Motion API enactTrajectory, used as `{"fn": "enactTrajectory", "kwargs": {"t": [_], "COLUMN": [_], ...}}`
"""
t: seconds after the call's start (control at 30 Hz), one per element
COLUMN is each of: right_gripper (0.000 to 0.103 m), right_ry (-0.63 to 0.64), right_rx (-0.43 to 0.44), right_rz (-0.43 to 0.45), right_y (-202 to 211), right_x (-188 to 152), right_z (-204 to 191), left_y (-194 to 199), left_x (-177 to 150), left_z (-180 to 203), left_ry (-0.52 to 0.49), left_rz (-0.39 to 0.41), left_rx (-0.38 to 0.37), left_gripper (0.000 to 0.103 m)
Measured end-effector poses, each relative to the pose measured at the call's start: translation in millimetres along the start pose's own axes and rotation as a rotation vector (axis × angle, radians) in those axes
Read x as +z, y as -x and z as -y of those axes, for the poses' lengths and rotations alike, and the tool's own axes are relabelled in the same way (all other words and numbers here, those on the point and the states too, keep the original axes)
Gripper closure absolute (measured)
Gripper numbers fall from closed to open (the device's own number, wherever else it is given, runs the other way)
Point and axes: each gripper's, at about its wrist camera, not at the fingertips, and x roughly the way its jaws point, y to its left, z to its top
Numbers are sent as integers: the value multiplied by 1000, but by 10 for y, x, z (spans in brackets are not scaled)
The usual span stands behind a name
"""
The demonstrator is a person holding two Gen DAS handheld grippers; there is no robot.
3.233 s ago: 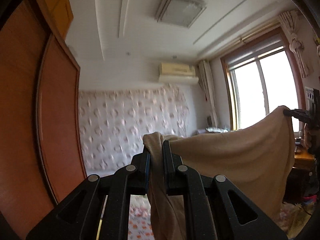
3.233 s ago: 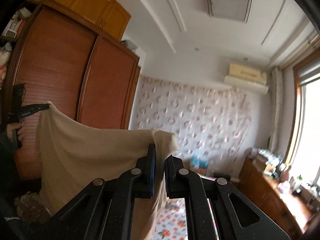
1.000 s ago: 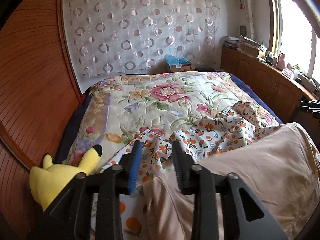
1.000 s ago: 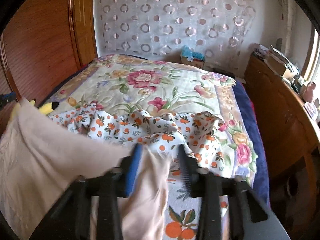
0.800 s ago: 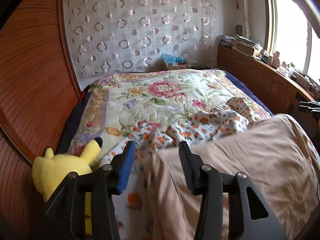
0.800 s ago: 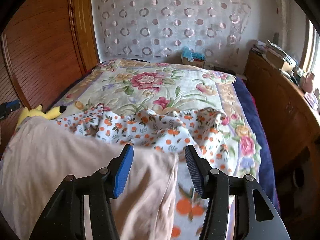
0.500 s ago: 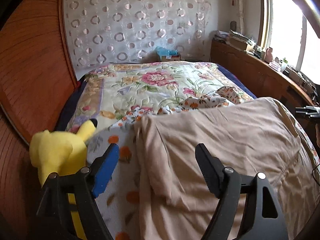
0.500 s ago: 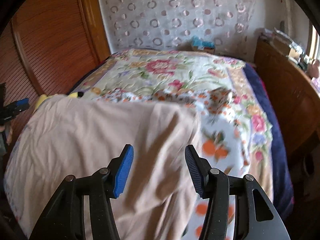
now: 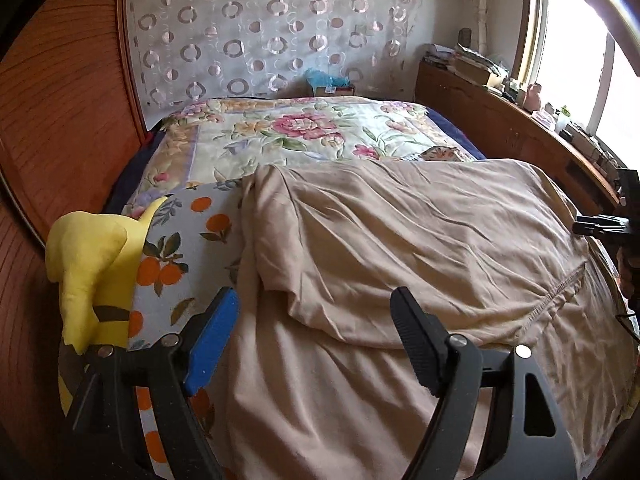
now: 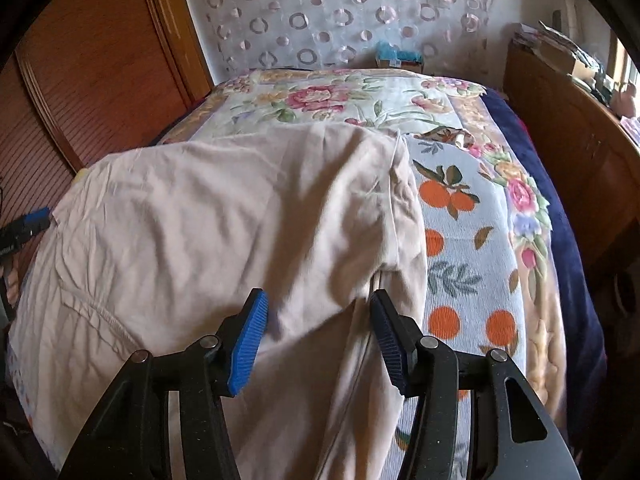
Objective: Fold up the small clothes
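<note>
One beige garment spread on a bed, both grippers let go of it.

The bed (image 9: 304,136), under a floral quilt, carries an orange-print sheet (image 9: 188,240), and the single beige garment (image 9: 420,248) lies rumpled on top, covering most of the sheet. One yellow plush toy (image 9: 92,264) sits at the sheet's left edge beside a wooden wardrobe (image 9: 48,128). The left gripper (image 9: 314,320) has just been opening; its jaws stand wide above the cloth, pressing nothing. The right gripper (image 10: 318,320) is likewise released, garment beneath its spread jaws.
</note>
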Motion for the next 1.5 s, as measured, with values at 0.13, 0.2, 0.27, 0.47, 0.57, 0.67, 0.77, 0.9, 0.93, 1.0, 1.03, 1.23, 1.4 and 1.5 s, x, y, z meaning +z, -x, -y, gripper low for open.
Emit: {"fn": "enactTrajectory", "kwargs": {"t": [0.13, 0.2, 0.27, 0.47, 0.57, 0.67, 0.77, 0.9, 0.93, 1.0, 1.03, 1.23, 1.4, 1.5], "right_gripper": [48, 48, 48, 48, 48, 48, 48, 48, 48, 48, 48, 48, 48, 61], "right_ry": [21, 27, 38, 50, 52, 54, 54, 56, 56, 56, 57, 65, 103, 109], "right_rx": [-28, -36, -46, -58, -59, -60, -60, -63, -62, -62, -63, -74, -80, -69], "right_rz": [20, 27, 36, 43, 41, 40, 40, 39, 39, 39, 39, 36, -2, -11], "right_y": [-95, -135, -226, -362, -359, -356, -361, -352, -347, -352, -352, -350, -383, -408], "right_x": [-44, -84, -90, -112, -106, -94, -96, -90, -87, -87, -87, -83, -10, 47], "right_z": [-4, -21, -57, -166, -164, -146, -148, -141, -142, -140, -139, -164, -193, -173], "left_y": [-8, -16, -44, -183, -263, -288, -326, -394, -411, -420, -418, -412, -412, -412], "left_x": [-17, -25, -16, -27, -15, 42, 105, 153, 149, 143, 147, 122, 122, 119], "left_z": [22, 35, 33, 7, -56, -86, -81, -68, -71, -83, -91, -65, -66, -66], "left_ry": [9, 13, 22, 37, 62, 81, 72, 61, 61, 59, 56, 44, 43, 46], "left_rz": [-7, -11, -26, -76, -88, -77, -76, -83, -85, -79, -77, -67, -67, -66], "left_rx": [-10, -14, -36, -21, -25, -45, -51, -42, -33, -26, -25, -14, -13, -13], "left_gripper": [24, 32, 48, 58, 58, 58, 69, 73, 73, 73, 73, 73, 73, 73]}}
